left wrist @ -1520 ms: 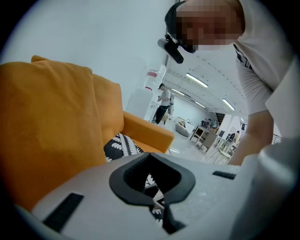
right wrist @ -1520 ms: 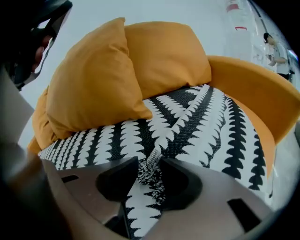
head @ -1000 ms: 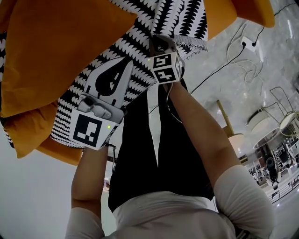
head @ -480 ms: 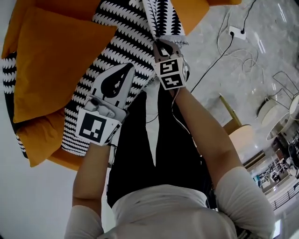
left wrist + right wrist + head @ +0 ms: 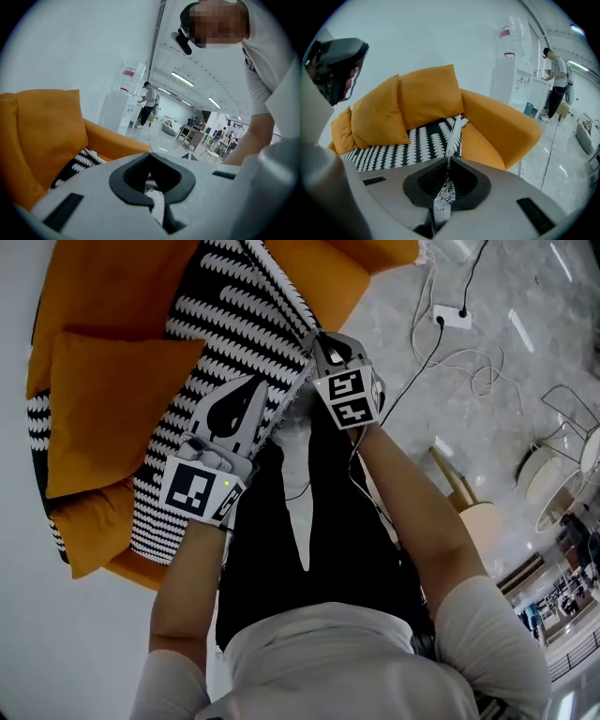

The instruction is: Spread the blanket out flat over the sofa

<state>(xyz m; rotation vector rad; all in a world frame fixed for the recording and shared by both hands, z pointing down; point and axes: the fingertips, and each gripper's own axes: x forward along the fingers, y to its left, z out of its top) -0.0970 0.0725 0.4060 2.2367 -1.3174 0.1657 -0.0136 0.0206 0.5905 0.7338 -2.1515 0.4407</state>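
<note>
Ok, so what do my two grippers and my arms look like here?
The left tongs and right tongs are pale grey plastic with a black spade-shaped opening behind the tips. Each carries a white cube printed with black square markers. A small green light glows on the left. A thin dark cable trails from the right. The sleeves are short and white.

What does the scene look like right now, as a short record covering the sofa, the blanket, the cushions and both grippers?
sofa: orange sofa, seat partly covered
blanket: black-and-white patterned blanket on the seat, not yet flat; one edge pulled up into a ridge toward the grippers
cushions: orange cushions against the backrest, resting on the blanket
left gripper: jaws shut on blanket fabric
right gripper: jaws shut on the blanket edge
floor: power strip with cables beside the sofa
</note>
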